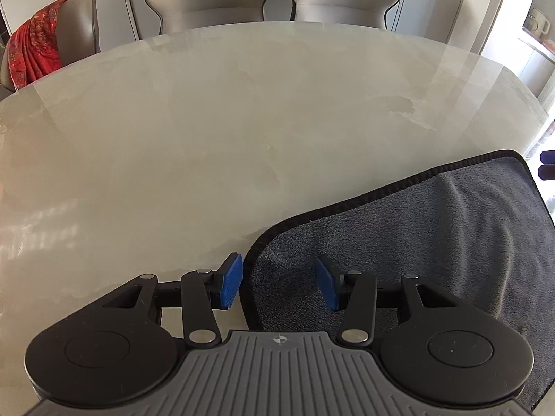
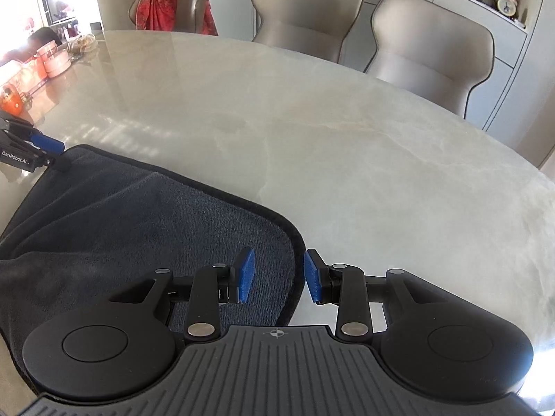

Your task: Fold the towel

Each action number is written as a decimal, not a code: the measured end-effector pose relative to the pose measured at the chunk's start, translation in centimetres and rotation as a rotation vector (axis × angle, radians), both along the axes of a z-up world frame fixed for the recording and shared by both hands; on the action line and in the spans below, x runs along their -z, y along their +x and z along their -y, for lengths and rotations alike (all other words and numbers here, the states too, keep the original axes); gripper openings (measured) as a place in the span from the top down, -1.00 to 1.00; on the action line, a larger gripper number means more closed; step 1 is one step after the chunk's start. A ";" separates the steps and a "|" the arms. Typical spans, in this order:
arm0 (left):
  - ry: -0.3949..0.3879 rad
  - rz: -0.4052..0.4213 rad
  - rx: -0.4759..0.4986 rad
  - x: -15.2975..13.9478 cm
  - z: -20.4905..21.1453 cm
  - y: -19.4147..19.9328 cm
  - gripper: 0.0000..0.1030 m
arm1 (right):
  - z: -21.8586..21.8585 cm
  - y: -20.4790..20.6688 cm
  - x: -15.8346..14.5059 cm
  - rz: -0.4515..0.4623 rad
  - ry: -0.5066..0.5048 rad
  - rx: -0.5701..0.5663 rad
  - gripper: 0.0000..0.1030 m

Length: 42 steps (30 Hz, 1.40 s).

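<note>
So the grey towel (image 1: 416,242) with the black trim is lying on the marble table (image 1: 208,138), mostly flat but with a few soft wrinkles across it. I've got my left gripper (image 1: 279,282) spread wide right over the towel's left-hand corner: one blue pad (image 1: 231,282) sits over bare table just off the trim, the other pad is over the fabric, so the rounded corner edge runs between them. Nothing pinched.

Same deal on the other side. My right gripper (image 2: 279,275) is also wide apart and straddles the towel's right-hand corner (image 2: 291,239), with one pad over the cloth and one over the table (image 2: 381,156). From this camera the left gripper (image 2: 41,147) shows at the towel's far left corner. Beyond the towel across the table are beige chairs (image 2: 312,10), one with a red cloth (image 2: 163,3) draped on it.
</note>
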<state>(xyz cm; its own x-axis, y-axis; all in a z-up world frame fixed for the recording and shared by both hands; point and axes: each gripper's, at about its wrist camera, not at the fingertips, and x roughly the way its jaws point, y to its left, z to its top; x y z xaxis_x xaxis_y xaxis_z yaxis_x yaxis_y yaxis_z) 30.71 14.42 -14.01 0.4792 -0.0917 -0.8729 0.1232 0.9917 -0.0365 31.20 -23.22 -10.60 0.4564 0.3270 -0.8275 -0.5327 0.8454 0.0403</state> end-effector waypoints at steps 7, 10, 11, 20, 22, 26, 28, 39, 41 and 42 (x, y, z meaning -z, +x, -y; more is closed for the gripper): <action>0.005 -0.022 0.001 0.2 -0.2 0.6 -0.12 | 0.4 1.1 0.3 0.007 0.010 0.011 0.36; 0.012 -0.024 -0.005 0.1 -0.4 0.8 -0.25 | 0.4 1.2 0.4 0.011 0.002 0.004 0.36; 0.012 -0.019 0.001 0.1 -0.3 0.7 -0.25 | 0.4 1.2 0.4 0.015 0.000 -0.001 0.36; 0.024 -0.002 0.072 -0.3 0.5 1.0 0.08 | -0.5 1.8 0.8 0.018 -0.024 -0.028 0.36; 0.027 0.003 0.082 -0.3 0.8 1.1 0.18 | -0.6 1.9 0.9 0.018 -0.032 -0.032 0.36; 0.036 0.005 0.100 -0.5 1.2 1.3 0.26 | -0.1 2.7 1.4 -0.013 -0.030 -0.034 0.36; 0.032 0.001 0.111 -0.6 1.3 1.4 0.36 | -0.1 2.9 1.6 -0.026 -0.026 -0.037 0.36; 0.066 0.010 0.175 -1.1 2.4 1.3 0.65 | -2.2 2.6 2.7 -0.033 -0.122 -0.118 0.36; 0.075 0.013 0.180 -1.1 2.6 1.3 0.65 | -2.3 2.5 2.7 -0.033 -0.130 -0.122 0.35; 0.078 0.014 0.182 -1.2 2.7 1.3 0.64 | -2.4 2.5 2.7 -0.035 -0.134 -0.123 0.34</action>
